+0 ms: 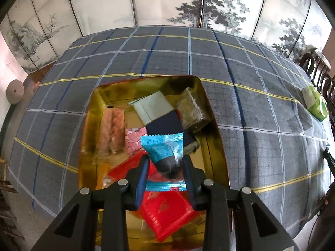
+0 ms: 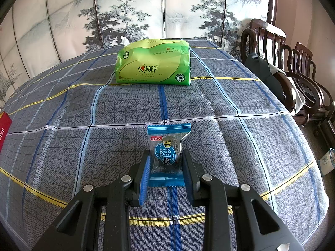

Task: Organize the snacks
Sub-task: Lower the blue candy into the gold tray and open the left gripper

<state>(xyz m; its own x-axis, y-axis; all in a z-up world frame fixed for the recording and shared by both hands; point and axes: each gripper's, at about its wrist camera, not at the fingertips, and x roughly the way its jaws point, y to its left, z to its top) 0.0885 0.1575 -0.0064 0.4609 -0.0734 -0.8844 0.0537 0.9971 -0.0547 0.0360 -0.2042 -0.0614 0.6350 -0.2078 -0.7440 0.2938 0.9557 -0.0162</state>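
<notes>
Black left gripper (image 1: 165,167) fingers clench a blue-wrapped dark snack (image 1: 165,156) above the gold tin tray (image 1: 213,113) of packets. Right gripper (image 2: 165,165) clenches another blue-wrapped snack (image 2: 166,152) on the plaid tabletop (image 2: 240,146). Judged next: release the left one into the tray.

Black tool (image 1: 165,163) arms, blue ribbed pads (image 2: 145,177), silver pivot pins.

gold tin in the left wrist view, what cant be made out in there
- Near end of the gold tin: hidden behind the left gripper and its blue snack packet.
- Red packet: partly covered by the fingers, print unreadable.
- Brown wrapped block: label too blurred to read.
- Right wrist view: only a red sliver at the left edge.
</notes>
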